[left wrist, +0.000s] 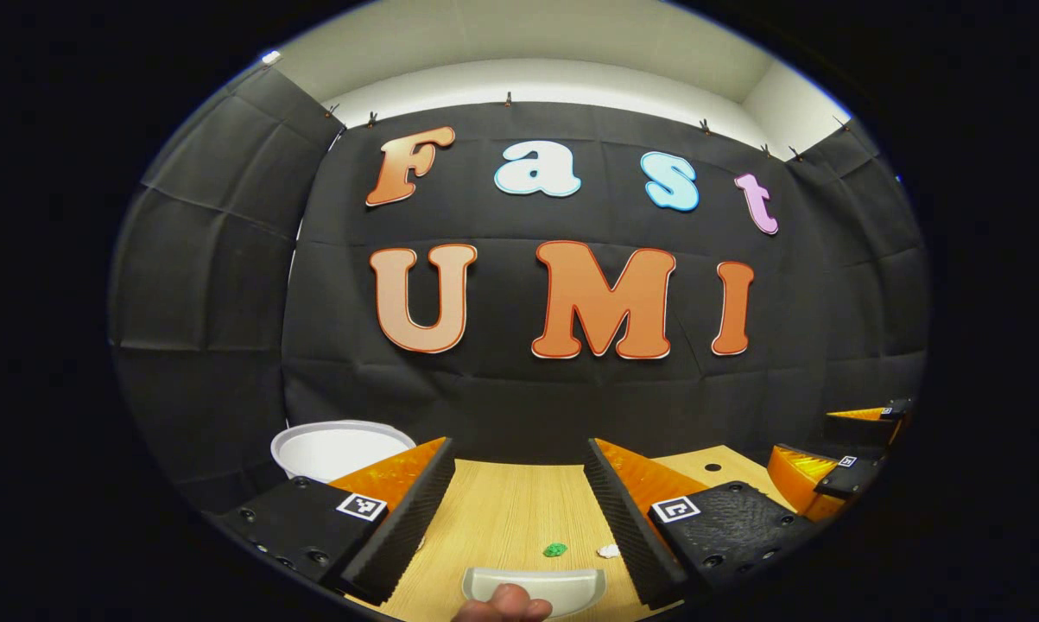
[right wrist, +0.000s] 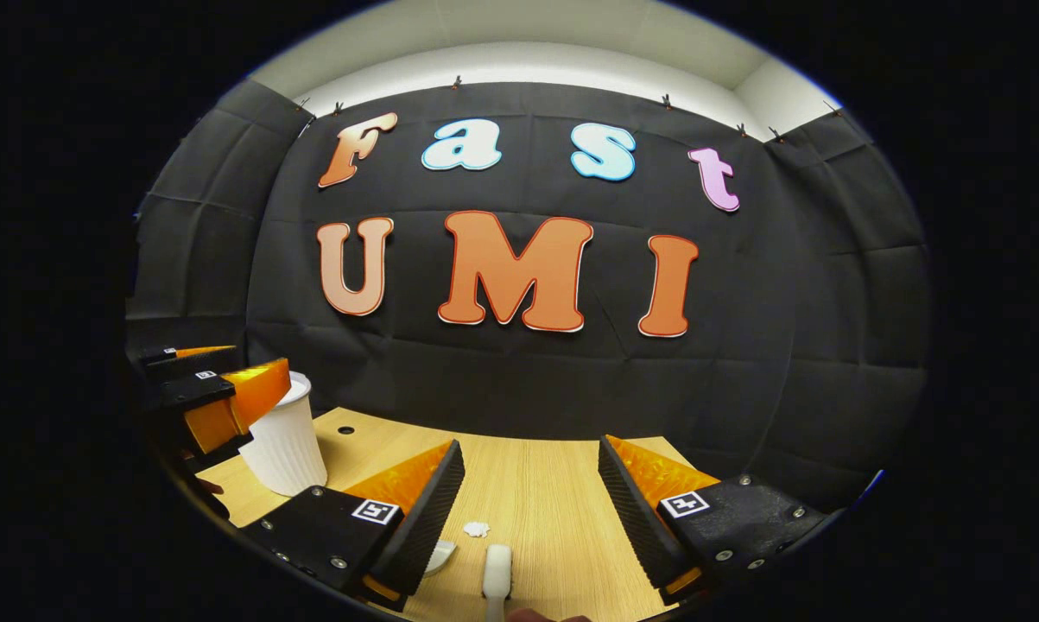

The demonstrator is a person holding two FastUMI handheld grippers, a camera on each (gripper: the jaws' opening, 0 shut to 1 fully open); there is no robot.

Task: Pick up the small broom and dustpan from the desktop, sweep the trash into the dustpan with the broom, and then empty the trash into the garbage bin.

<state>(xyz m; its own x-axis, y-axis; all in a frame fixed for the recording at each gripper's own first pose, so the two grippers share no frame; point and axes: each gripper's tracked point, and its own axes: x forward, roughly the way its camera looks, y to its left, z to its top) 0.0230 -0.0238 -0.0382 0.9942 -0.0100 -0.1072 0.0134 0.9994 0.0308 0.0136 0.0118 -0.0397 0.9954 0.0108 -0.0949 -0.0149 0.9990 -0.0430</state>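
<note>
Broom [right wrist: 497,570] lies untouched — both grippers' jaws wide (empty).

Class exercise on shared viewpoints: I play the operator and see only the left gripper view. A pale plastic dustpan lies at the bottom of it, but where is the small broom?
Observer: In the right gripper view, the small white broom lies on the wooden table between the right gripper's open fingers; neither finger touches it.
Operator: Is any trash close to it?
Observer: A crumpled white scrap lies just left of the broom's far end.
Operator: I see only the bin's rim. What about its sides?
Observer: The white garbage bin has ribbed walls and stands upright on the table.
</note>
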